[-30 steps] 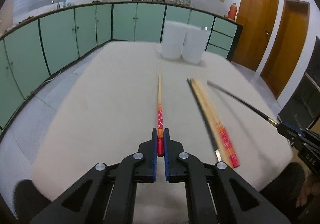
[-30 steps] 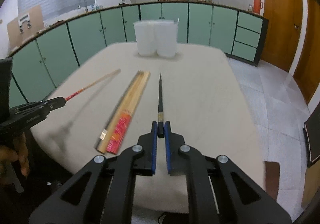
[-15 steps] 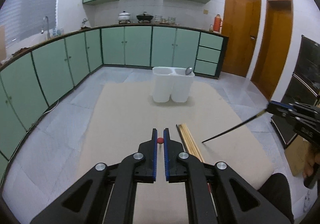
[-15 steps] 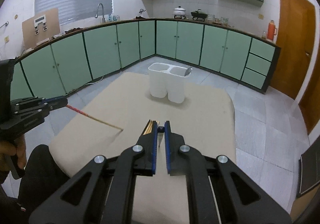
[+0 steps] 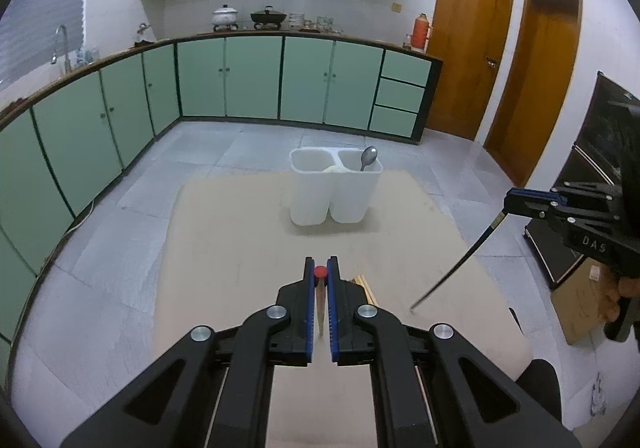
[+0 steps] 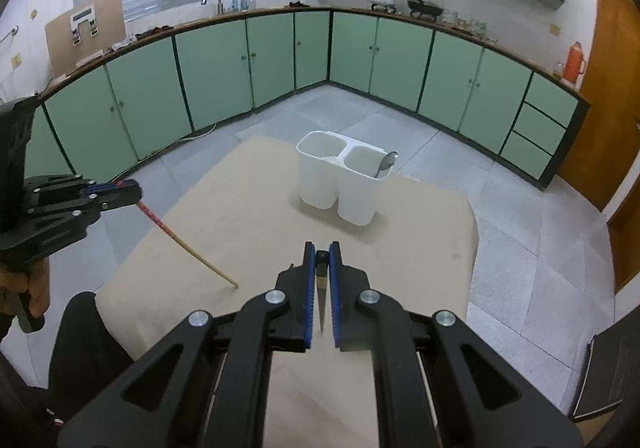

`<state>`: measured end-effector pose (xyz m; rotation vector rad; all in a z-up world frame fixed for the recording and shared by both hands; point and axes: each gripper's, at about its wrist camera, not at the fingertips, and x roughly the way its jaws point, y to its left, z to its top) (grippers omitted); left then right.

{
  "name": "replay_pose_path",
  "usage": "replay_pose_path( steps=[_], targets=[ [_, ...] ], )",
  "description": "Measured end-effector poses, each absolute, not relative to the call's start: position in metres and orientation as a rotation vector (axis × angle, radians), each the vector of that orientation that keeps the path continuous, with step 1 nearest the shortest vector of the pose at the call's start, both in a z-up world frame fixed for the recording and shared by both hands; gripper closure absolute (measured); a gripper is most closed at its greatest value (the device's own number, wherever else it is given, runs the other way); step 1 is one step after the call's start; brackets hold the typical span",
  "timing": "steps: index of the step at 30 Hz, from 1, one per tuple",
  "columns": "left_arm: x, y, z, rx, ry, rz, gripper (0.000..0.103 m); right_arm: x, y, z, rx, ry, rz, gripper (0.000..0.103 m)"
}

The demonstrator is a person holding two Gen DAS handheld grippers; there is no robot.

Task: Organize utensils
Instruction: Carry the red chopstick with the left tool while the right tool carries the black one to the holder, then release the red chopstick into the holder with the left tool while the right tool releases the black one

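Observation:
My left gripper (image 5: 320,273) is shut on a wooden chopstick with a red end (image 5: 320,271), held high and pointing down at the table; it also shows in the right wrist view (image 6: 182,242). My right gripper (image 6: 321,257) is shut on a black chopstick (image 6: 321,302), seen in the left wrist view (image 5: 460,266) hanging tip-down. A white two-compartment holder (image 5: 334,190) stands on the tan table (image 5: 224,232) with a metal spoon (image 5: 368,158) in its right compartment. More wooden chopsticks (image 5: 365,288) lie just beyond my left fingers.
Green kitchen cabinets (image 5: 228,80) run along the back and left. Two wooden doors (image 5: 472,48) are at the right. A dark appliance (image 5: 600,152) stands right of the table. Grey tiled floor surrounds the table.
Both grippers have lifted their chopsticks off the table and tilted them from flat to tip-down. The views have risen, so the holder now sits farther below.

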<state>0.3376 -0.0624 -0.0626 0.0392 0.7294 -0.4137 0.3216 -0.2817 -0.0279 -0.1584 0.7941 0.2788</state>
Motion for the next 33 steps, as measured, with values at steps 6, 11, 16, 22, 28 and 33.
replay_pose_path(
  steps=[6,11,16,22,28,33],
  targets=[
    [0.371,-0.068,-0.038,0.042,0.729,-0.439,0.097,0.35,-0.285,0.004,-0.145,0.809,0.288,0.097],
    [0.402,-0.078,-0.005,0.036,0.694,-0.442,0.097,0.379,-0.292,0.037,-0.113,0.782,0.273,0.097],
    [0.432,-0.093,0.037,0.045,0.606,-0.431,0.097,0.413,-0.294,0.078,-0.09,0.713,0.254,0.097],
    [0.472,-0.11,0.063,0.04,0.529,-0.4,0.097,0.46,-0.294,0.104,-0.08,0.64,0.218,0.097],
    [0.523,-0.126,0.044,0.048,0.515,-0.376,0.097,0.512,-0.297,0.082,-0.078,0.63,0.177,0.097],
    [0.559,-0.129,-0.003,0.037,0.61,-0.359,0.097,0.544,-0.31,0.037,-0.04,0.682,0.156,0.097]
  ],
)
